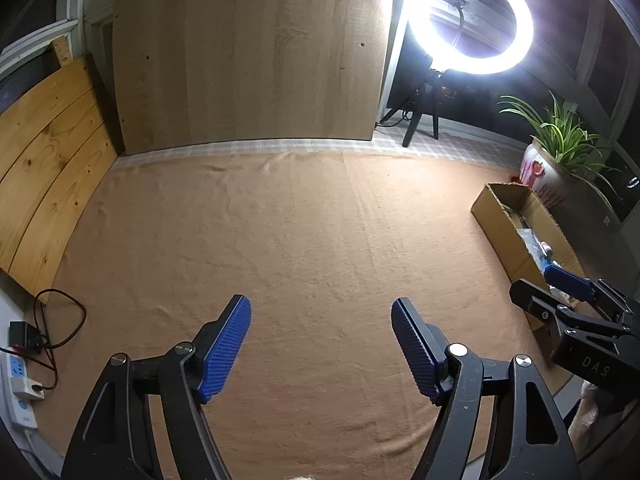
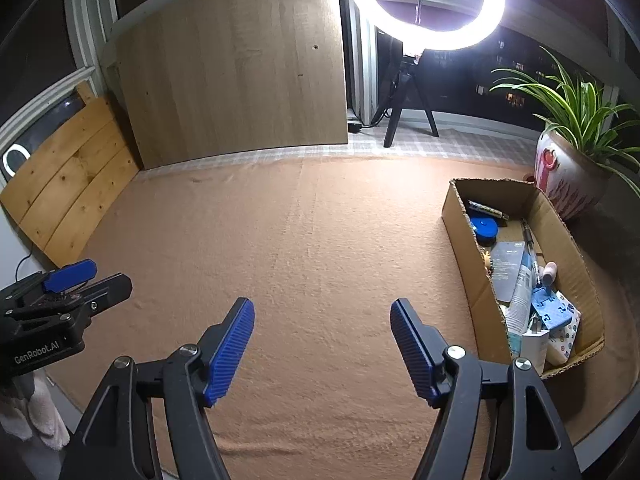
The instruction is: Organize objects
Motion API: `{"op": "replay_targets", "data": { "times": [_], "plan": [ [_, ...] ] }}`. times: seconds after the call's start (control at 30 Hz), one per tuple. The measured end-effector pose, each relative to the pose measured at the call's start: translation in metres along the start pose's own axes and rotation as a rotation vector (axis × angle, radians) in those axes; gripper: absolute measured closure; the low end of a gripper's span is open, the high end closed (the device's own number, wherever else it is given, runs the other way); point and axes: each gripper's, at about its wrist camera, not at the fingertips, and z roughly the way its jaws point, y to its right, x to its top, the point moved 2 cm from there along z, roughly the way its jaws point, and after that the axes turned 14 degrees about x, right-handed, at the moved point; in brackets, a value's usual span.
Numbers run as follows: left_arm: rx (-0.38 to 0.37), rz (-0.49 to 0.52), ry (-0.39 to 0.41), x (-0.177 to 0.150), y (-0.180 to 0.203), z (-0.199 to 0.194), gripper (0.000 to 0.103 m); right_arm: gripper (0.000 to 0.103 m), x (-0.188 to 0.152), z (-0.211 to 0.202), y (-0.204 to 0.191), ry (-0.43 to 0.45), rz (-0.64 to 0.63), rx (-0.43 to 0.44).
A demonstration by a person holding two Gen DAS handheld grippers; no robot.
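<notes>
A cardboard box (image 2: 456, 216) stands at the right of the orange cloth and holds several small items: a blue round case (image 2: 483, 227), pens, paper packets and a blue plastic piece (image 2: 547, 309). It also shows in the left wrist view (image 1: 492, 216). My left gripper (image 1: 321, 322) is open and empty above the cloth. My right gripper (image 2: 322, 322) is open and empty, left of the box. Each gripper shows at the edge of the other's view, the right one (image 1: 560, 284) near the box, the left one (image 2: 80, 276) at far left.
A lit ring light (image 2: 424, 4) on a tripod stands at the back. A potted plant (image 2: 568, 176) stands behind the box. A wooden panel (image 2: 232, 72) and pine boards (image 2: 72, 184) lean at the back and left. A power strip with cables (image 1: 20, 376) lies at far left.
</notes>
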Motion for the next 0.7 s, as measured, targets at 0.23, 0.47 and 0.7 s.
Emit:
{"op": "replay_targets", "data": {
  "times": [0.23, 0.47, 0.7],
  "plan": [
    [0.002, 0.0, -0.012, -0.003, -0.004, 0.007, 0.026, 0.036, 0.002, 0.005, -0.005, -0.003, -0.01, -0.02],
    [0.001, -0.003, -0.027, -0.003, -0.004, 0.015, 0.026, 0.036, 0.002, 0.008, -0.002, -0.011, -0.006, -0.033],
    [0.004, -0.004, -0.044, -0.003, 0.0, 0.024, 0.026, 0.036, 0.0, 0.011, 0.0, -0.017, -0.007, -0.042]
  ]
}}
